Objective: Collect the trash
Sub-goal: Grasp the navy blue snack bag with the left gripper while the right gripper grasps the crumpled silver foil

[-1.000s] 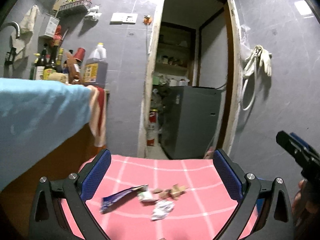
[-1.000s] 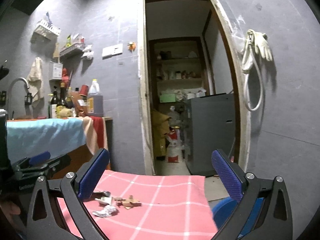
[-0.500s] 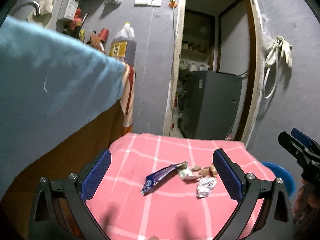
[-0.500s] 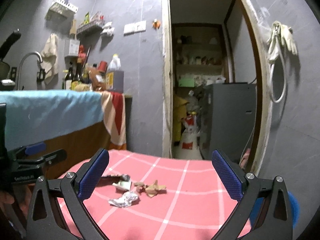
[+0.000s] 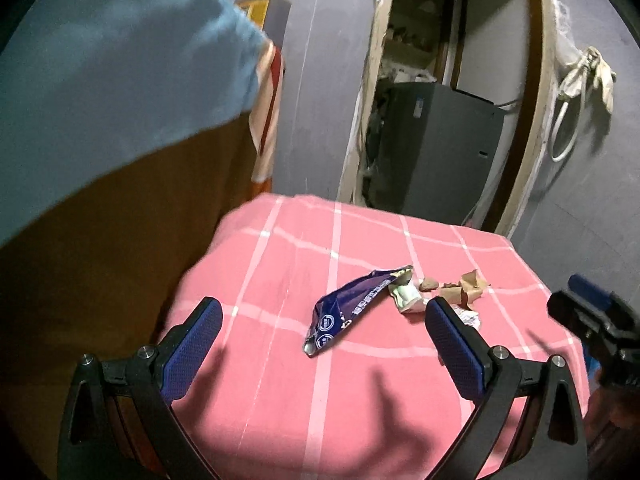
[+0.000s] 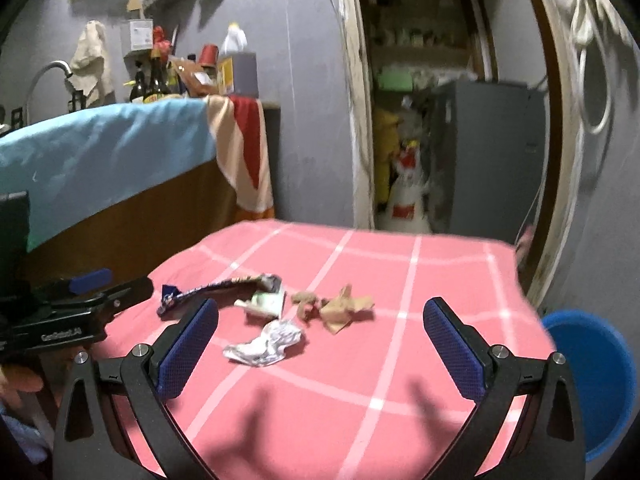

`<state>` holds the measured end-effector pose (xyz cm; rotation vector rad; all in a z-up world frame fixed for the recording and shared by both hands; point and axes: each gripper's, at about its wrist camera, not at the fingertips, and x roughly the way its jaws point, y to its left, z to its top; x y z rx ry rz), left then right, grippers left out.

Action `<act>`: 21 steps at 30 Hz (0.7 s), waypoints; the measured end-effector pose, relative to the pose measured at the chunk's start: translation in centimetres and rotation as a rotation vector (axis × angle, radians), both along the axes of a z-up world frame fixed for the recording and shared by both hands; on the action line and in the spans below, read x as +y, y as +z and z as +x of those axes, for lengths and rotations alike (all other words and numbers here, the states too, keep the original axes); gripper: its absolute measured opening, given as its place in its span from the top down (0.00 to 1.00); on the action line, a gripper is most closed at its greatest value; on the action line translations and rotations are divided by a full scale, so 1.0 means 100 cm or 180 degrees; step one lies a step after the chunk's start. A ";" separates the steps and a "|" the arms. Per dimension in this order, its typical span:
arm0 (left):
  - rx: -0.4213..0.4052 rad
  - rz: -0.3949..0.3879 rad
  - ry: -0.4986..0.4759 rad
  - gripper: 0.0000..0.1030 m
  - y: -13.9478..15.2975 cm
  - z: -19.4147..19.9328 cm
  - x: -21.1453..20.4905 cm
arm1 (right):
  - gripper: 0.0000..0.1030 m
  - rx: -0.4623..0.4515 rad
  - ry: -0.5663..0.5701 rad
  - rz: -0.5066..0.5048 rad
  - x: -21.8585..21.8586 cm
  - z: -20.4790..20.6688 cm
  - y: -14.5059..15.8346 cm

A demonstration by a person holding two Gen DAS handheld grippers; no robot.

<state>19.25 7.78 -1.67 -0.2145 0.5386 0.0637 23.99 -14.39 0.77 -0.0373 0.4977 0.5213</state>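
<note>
Two claws: both over the near part of the pink checked tablecloth (image 6: 420, 280), neither touching anything.
Left gripper (image 5: 320, 344): jaws spread wide, empty; the blue wrapper (image 5: 352, 304) lies on the cloth just ahead, between its fingers.
Right gripper (image 6: 320, 344): jaws spread wide, empty; the crumpled foil (image 6: 266, 344) lies just ahead, between its fingers.
Green-white scrap (image 6: 266, 304): beyond the foil, touching the blue wrapper's end.
Brown paper bits (image 6: 340, 308): ahead of the right claw, just right of the scrap.
Blue bin (image 6: 592, 380): low, off the cloth's edge, right of the right claw's right finger.
Gloves (image 5: 592, 72): hanging on the wall, far ahead and right of the left claw.
</note>
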 end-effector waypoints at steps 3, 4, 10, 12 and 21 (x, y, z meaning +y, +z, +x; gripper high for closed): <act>0.0128 -0.0150 -0.0047 0.08 -0.005 0.012 0.006 | 0.01 0.0146 0.0053 -0.0004 0.004 0.007 -0.007; 0.0179 -0.0195 -0.0065 0.13 -0.006 0.016 0.008 | 0.02 0.0186 0.0071 -0.0019 0.007 0.009 -0.009; 0.0402 -0.0334 -0.0217 0.32 -0.013 0.034 0.007 | 0.17 0.0535 0.0186 -0.0174 0.027 0.025 -0.025; 0.0419 -0.0308 -0.0269 0.34 -0.013 0.037 0.004 | 0.18 0.0684 0.0220 -0.0153 0.031 0.030 -0.030; 0.0623 -0.0138 -0.0408 0.65 -0.020 0.057 -0.004 | 0.47 0.1159 0.0243 -0.0118 0.044 0.050 -0.050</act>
